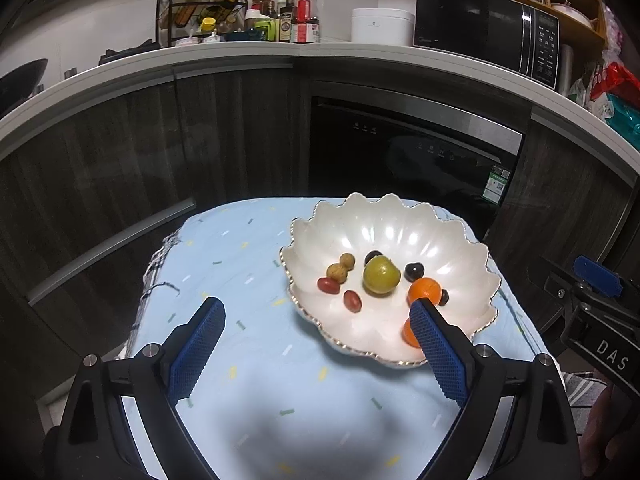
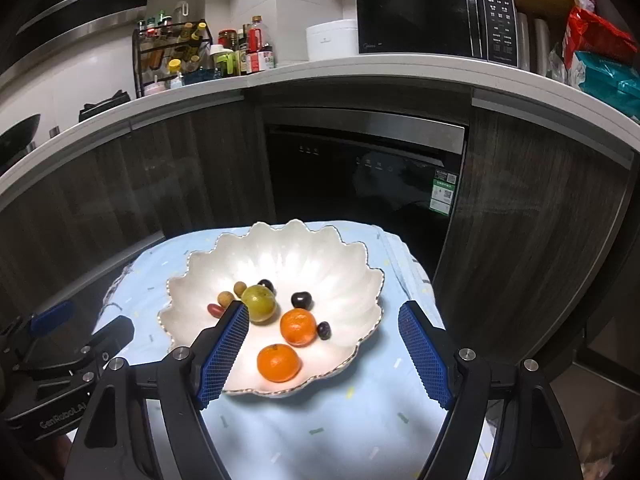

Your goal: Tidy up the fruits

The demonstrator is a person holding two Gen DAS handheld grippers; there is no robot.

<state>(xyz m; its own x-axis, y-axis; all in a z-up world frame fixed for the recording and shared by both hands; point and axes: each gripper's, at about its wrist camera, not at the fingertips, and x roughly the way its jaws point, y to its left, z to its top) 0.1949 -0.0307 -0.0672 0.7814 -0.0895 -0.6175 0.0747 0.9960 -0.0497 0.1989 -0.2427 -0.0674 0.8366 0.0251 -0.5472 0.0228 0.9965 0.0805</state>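
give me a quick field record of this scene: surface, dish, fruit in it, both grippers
surface: light blue patterned cloth
dish: white scalloped shell-shaped bowl, resting on the cloth
fruit in bowl: two orange mandarins, one yellow-green round fruit, three dark grapes, two red oblong fruits, two small tan round fruits
left gripper: open, empty
right gripper: open, empty
fruit outside bowl: none visible

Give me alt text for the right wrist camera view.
A white scalloped bowl on a light blue cloth holds two oranges, a green fruit and small dark and red fruits. The open, empty right gripper hovers in front.
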